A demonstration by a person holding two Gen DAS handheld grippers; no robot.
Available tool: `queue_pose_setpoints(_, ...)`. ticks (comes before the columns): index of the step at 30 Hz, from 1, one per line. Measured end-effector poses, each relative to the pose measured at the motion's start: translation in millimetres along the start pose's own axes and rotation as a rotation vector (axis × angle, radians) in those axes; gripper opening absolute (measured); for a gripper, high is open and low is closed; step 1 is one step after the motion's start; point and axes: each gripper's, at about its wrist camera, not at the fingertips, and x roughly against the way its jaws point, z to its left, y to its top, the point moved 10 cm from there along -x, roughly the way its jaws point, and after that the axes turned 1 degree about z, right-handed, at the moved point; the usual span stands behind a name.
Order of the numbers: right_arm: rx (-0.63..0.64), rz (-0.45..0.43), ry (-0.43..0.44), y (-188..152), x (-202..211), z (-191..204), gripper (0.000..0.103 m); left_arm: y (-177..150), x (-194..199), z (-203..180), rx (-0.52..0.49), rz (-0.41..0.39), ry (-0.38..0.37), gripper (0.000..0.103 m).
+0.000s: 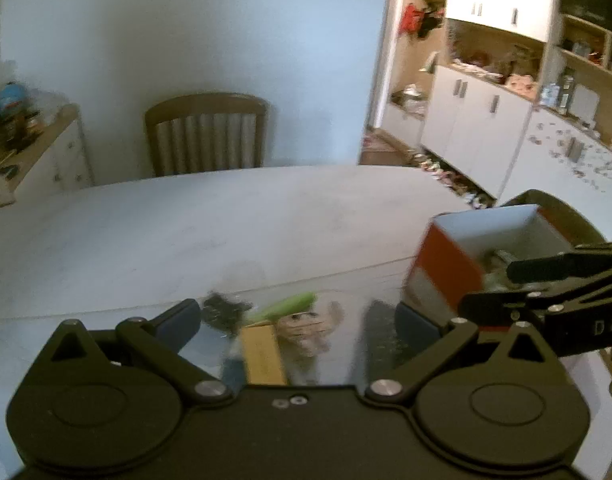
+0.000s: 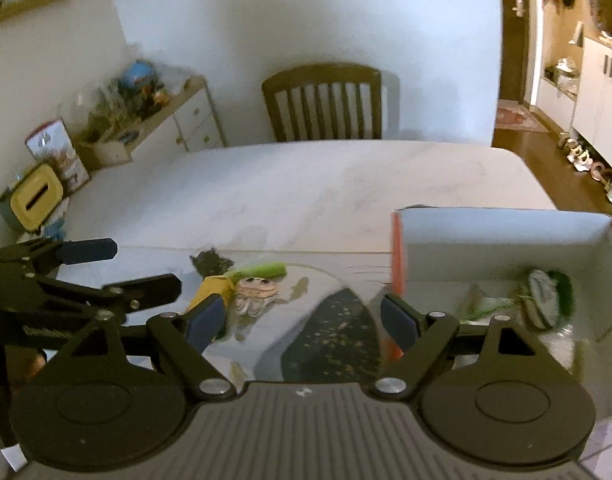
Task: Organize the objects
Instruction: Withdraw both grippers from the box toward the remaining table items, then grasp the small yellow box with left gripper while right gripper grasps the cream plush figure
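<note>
A small heap lies on the white table (image 1: 186,232): a yellow box (image 1: 262,356), a green stick-like thing (image 1: 290,304), a black small object (image 1: 222,312) and a cartoon figure (image 1: 306,328). My left gripper (image 1: 300,320) hangs open above the heap, touching nothing. An orange-and-white open box (image 2: 502,236) stands to the right, with a green-and-white item (image 2: 546,296) inside. My right gripper (image 2: 302,322) is open and empty over a dark speckled mat (image 2: 334,336), its right finger at the box's near corner. The heap (image 2: 242,284) lies ahead to its left, beside the left gripper (image 2: 146,267).
A wooden chair (image 2: 326,100) stands at the table's far side. A cluttered sideboard (image 2: 162,120) and a yellow-lidded container (image 2: 36,196) are at the left. White cabinets (image 1: 466,128) and shoes on the floor lie to the right.
</note>
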Motion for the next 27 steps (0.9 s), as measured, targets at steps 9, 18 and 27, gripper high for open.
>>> queue_pose_setpoints(9,-0.039,0.104,-0.004,10,-57,19,0.085,-28,-38,36,0.009,0.074,0.003,0.103)
queue_pose_setpoints(18,-0.058,0.217,-0.012,4,-113,24,0.085,-43,-68,46,0.002,0.114,-0.011,0.102)
queue_pose_setpoints(27,0.017,0.292,-0.036,-7,-155,29,0.085,-59,-88,45,0.010,0.166,-0.024,0.089)
